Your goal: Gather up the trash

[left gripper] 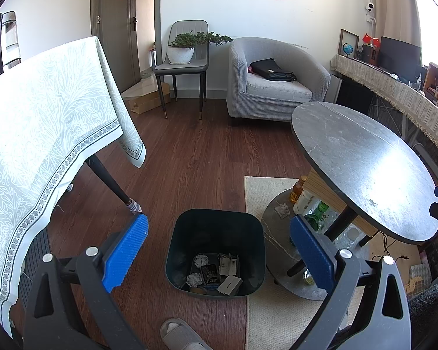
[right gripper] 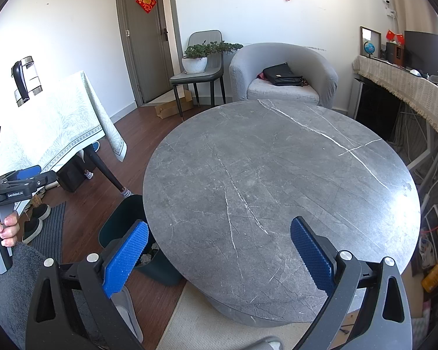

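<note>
The left wrist view looked down into the dark bin (left gripper: 216,250), which stood on the wood floor (left gripper: 189,157) against the left edge of a cream rug (left gripper: 265,315). Its contents were visible only here: two crumpled paper balls (left gripper: 201,260), a dark packet (left gripper: 208,274) and pieces of white card (left gripper: 230,284) lying on the bottom. The left gripper (left gripper: 217,250) hung above the bin, its blue pads (left gripper: 125,252) spread wide with nothing between them. This view also showed the round table's lower shelf (left gripper: 277,227), carrying bottles (left gripper: 318,214) and one crumpled scrap (left gripper: 282,210) near its left edge.

The right wrist view showed the grey marble table top (right gripper: 277,180) in full, bare across its whole surface. The right gripper (right gripper: 219,255) was over the near edge, jaws wide and holding nothing. The table rim hid most of the bin (right gripper: 122,218) here; only its left side showed. The person's hand (right gripper: 3,230) gripped the left gripper's handle at the left border.

A cloth-covered table (left gripper: 43,134) stood left of the bin, its leg just behind it. A grey armchair (left gripper: 274,81) with a black bag (left gripper: 273,70) and a chair bearing a potted plant (left gripper: 187,48) stood by the far wall. A slipper (left gripper: 178,334) lay just before the bin.
</note>
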